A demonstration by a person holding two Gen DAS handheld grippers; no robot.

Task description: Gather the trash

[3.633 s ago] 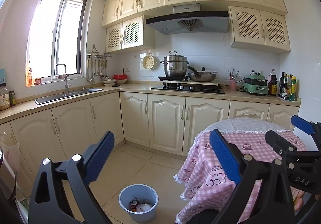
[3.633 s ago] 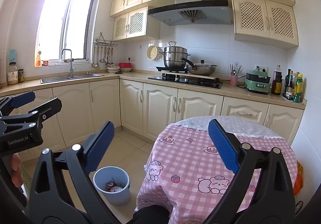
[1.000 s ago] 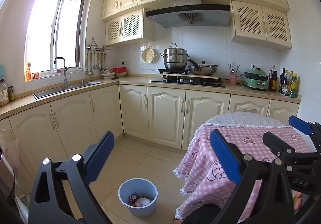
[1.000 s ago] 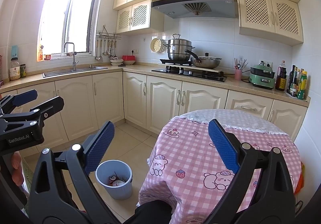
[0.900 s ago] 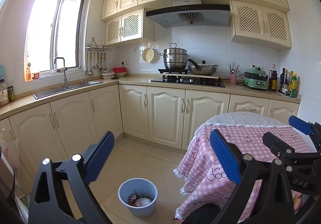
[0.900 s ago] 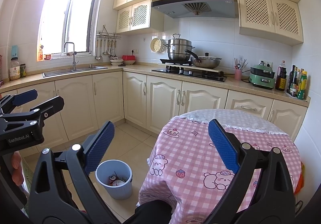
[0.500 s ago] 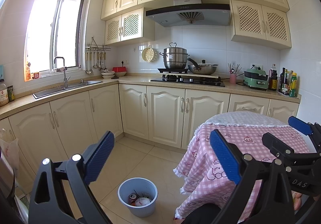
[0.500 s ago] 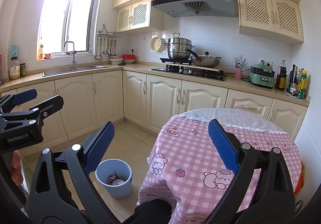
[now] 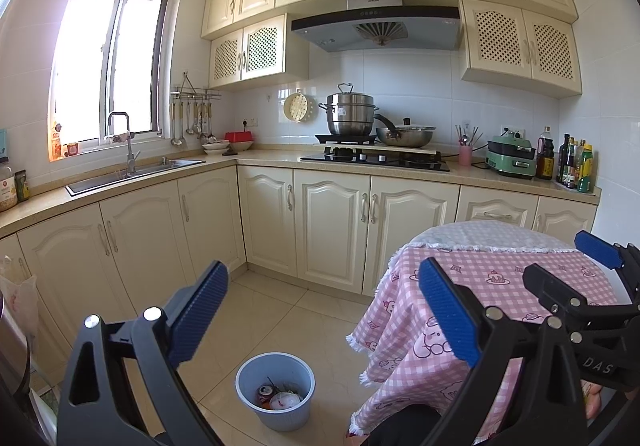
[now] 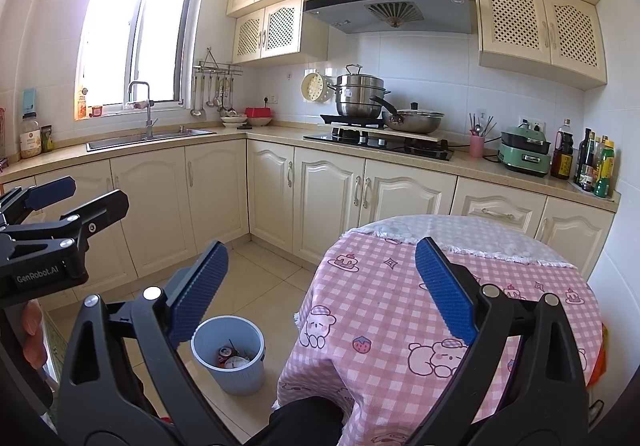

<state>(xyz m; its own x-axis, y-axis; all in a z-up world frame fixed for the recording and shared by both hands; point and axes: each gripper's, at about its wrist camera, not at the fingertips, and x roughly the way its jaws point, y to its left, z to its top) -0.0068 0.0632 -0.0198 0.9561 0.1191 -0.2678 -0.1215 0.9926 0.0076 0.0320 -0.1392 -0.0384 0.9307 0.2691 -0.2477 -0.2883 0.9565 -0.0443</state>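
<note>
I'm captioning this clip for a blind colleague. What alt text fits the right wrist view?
An open, empty right hand-held gripper points across a cream kitchen toward a round table with a pink checked cloth. A blue trash bin on the tile floor beside the table holds a can and wrappers; the left hand-held gripper shows at the left edge.
</note>
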